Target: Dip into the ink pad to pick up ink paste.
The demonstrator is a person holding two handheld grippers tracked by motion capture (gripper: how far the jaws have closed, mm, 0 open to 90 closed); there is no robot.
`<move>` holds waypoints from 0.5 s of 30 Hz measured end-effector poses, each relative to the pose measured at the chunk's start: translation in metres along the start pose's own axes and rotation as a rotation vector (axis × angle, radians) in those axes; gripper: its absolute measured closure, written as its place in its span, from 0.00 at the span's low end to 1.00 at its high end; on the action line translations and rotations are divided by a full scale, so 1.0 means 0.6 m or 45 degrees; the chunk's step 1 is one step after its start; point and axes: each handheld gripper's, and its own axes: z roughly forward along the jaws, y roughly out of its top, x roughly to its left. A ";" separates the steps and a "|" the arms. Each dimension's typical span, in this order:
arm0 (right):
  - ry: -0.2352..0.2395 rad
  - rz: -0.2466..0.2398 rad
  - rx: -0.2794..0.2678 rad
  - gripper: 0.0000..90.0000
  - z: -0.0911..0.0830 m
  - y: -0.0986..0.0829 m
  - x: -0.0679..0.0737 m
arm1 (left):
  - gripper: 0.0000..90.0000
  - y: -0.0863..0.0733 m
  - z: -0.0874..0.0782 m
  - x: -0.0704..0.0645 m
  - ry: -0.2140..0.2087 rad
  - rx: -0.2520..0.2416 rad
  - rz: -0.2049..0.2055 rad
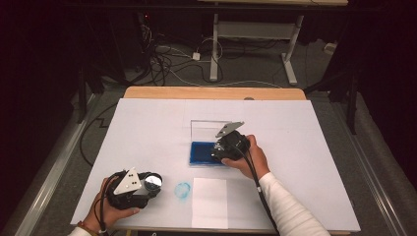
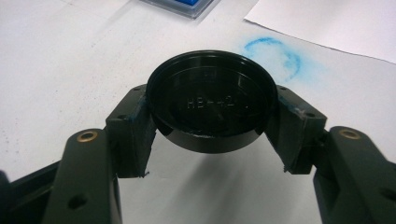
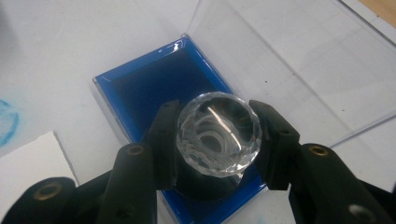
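While over blue ink pad (image 3: 140, 88), faceted stamp (image 3: 218, 133) betw. right hand-held gripper (image 3: 217, 140) jaws

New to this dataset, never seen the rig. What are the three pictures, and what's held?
No robot: a person holds hand tongs, one pair per hand. The high view looks down on a white-covered table. The other two views come from cameras riding on each pair, looking along its black jaws. The left tongs grip a round black cap near a blue ink ring and a white paper sheet. The right tongs grip a faceted clear stamp over a blue ink pad in a clear case with its lid up.
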 end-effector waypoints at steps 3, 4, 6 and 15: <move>0.018 0.005 -0.002 0.63 0.000 -0.001 -0.004 | 0.41 0.000 0.002 -0.001 -0.004 0.002 -0.002; 0.024 0.019 -0.005 0.63 0.000 -0.002 -0.005 | 0.41 0.001 0.002 -0.002 -0.004 0.001 0.001; 0.028 0.020 -0.011 0.63 0.001 -0.002 -0.006 | 0.41 0.001 0.000 -0.002 -0.003 -0.001 0.002; 0.022 0.020 -0.010 0.63 0.000 -0.002 -0.004 | 0.41 -0.001 -0.001 0.000 0.003 -0.004 -0.001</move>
